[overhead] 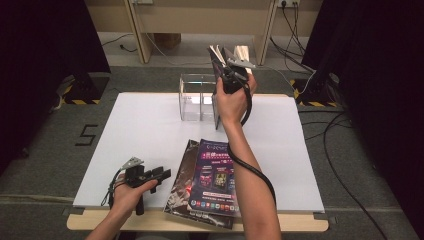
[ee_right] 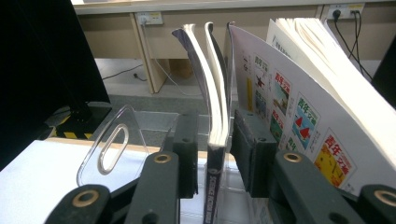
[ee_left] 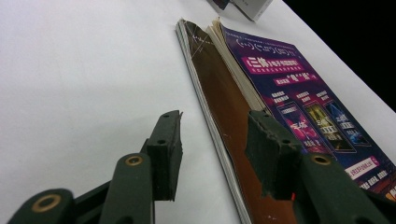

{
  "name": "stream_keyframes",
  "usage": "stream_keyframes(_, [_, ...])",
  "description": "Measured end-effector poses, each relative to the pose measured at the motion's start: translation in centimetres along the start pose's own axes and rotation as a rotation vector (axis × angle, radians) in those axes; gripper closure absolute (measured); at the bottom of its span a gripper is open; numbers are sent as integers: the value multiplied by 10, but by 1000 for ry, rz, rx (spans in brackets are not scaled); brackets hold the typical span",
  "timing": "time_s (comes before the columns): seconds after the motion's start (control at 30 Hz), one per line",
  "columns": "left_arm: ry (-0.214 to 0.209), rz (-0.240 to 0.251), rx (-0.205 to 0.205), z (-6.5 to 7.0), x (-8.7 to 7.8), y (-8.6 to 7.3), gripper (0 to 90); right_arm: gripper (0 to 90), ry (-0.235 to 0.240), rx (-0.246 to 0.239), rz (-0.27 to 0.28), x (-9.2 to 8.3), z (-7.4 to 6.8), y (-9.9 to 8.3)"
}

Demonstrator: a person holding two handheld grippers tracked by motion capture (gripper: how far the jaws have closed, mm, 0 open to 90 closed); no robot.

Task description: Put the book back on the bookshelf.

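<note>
The right gripper (overhead: pixel 226 56) is raised over the far side of the tabletop (overhead: pixel 145 125), above a clear rack (overhead: pixel 192 97). A dark magazine (ee_right: pixel 215 116) stands upright between its fingers (ee_right: pixel 187 149), spine down, its long axis running up and away from them. The fingers look slightly spread on either side of the spine rather than pressing hard; I cannot tell for sure whether the pads touch it. Just beside the right-hand finger stands a second magazine (ee_right: pixel 289 107) with a white cover, already in the rack.

The left gripper (overhead: pixel 159 175) rests low at the near edge, fingers (ee_left: pixel 166 144) spread and pinching nothing. A stack (ee_left: pixel 261 102) of two magazines lies flat just beside them, its long edge running straight ahead of the fingers. My judgement: the left hand is much nearer the stack, and a sideways slide would bring its edge between the fingers.
</note>
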State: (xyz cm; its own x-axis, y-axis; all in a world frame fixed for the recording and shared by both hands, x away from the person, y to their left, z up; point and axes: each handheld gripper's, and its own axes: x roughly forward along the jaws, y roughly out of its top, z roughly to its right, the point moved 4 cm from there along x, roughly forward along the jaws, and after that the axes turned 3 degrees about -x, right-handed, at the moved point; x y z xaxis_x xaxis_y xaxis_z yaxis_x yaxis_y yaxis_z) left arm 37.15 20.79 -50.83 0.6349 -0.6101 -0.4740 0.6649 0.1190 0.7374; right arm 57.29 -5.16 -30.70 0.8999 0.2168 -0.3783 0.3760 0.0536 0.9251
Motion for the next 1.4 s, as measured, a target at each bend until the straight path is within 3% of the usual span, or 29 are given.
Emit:
stream_keyframes(0.67, [-2, -4, -1, 1, 1, -1, 549, 690, 26, -15, -17, -8, 0, -9])
stream_keyframes(1.4, [-12, -10, 8, 7, 3, -3, 546, 670, 76, 7, -30, -32, 5, -24])
